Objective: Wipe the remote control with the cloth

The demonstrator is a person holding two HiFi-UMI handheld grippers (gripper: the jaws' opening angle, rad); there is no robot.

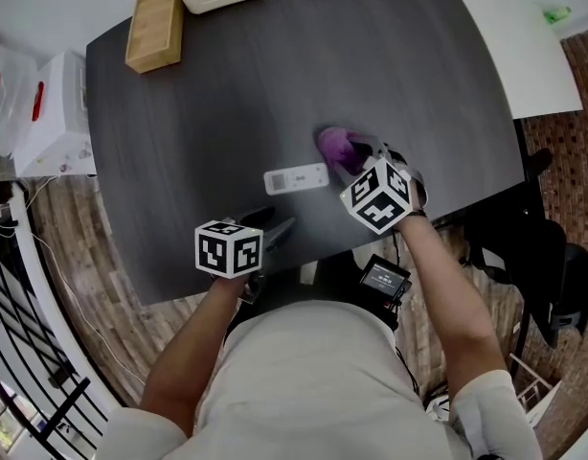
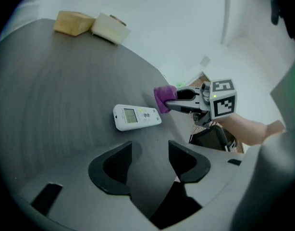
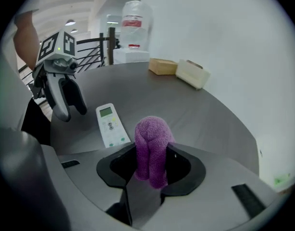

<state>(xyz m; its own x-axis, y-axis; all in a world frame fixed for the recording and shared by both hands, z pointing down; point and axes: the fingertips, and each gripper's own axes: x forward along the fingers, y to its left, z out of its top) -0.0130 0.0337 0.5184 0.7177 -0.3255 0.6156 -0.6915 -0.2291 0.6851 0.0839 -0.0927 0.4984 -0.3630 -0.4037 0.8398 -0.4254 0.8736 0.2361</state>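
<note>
Just beside the right hand-held gripper [image 3: 151, 165] clamping cloth [image 3: 153, 136] lies the remote control [image 3: 110, 125].

Person wore a pale short-sleeved shirt [image 1: 313, 381]
Grey, black-padded left tongs [image 2: 150, 150] and right tongs [image 3: 151, 153] each carried a black-and-white marker cube [image 1: 229, 248].

remote [image 1: 296, 178] mid desk [image 1: 390, 65], cloth [image 1: 334, 146] just right of it in right tool [image 1: 363, 153], left tool [image 1: 278, 226] in front, boxes [image 1: 155, 29] far back-left
</note>
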